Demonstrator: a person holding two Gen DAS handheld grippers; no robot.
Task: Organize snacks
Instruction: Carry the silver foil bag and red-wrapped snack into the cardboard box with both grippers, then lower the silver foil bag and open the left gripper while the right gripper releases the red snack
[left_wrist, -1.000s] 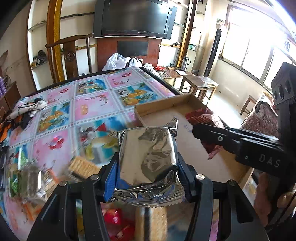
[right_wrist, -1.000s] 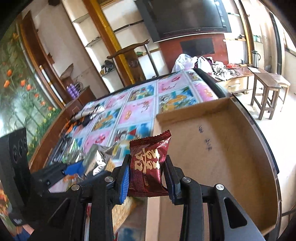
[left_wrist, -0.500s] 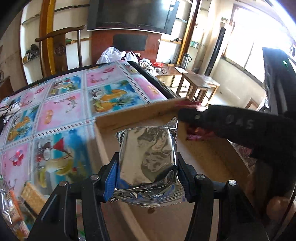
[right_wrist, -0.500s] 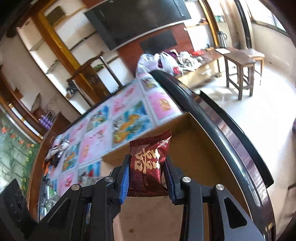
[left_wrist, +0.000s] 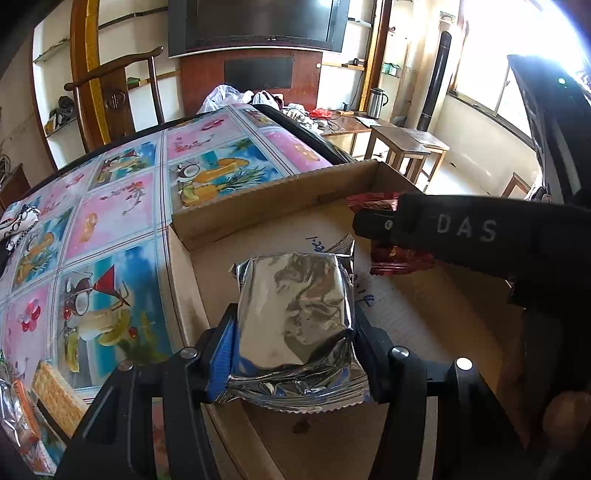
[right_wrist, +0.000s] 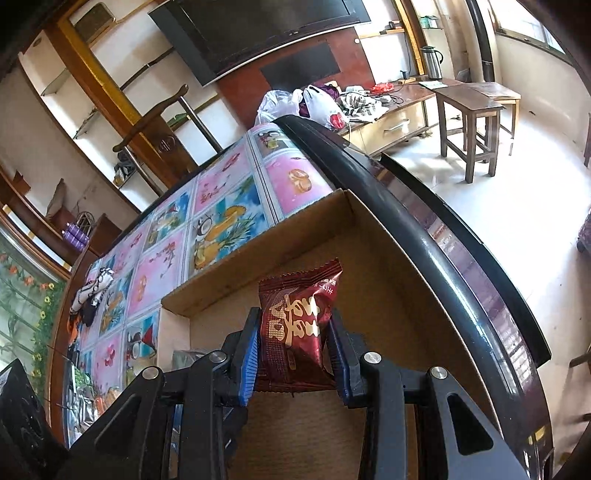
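My left gripper (left_wrist: 293, 325) is shut on a silver foil snack packet (left_wrist: 295, 314) and holds it over the open cardboard box (left_wrist: 258, 206). My right gripper (right_wrist: 293, 332) is shut on a dark red snack packet (right_wrist: 295, 325) and holds it above the box's far right corner (right_wrist: 347, 221). The right gripper also shows in the left wrist view (left_wrist: 376, 225), with the red packet (left_wrist: 399, 258) sticking out of it, just right of and beyond the silver packet.
The box sits at the right edge of a table with a colourful fruit-print cloth (left_wrist: 110, 221). Loose wafer packets (left_wrist: 55, 402) lie at the table's near left. A wooden chair (left_wrist: 118, 96) stands behind the table. Stools (right_wrist: 469, 125) stand on the floor to the right.
Both grippers have moved right from the table to above the box, each still holding its packet. The right gripper has gone toward the box's far right corner.
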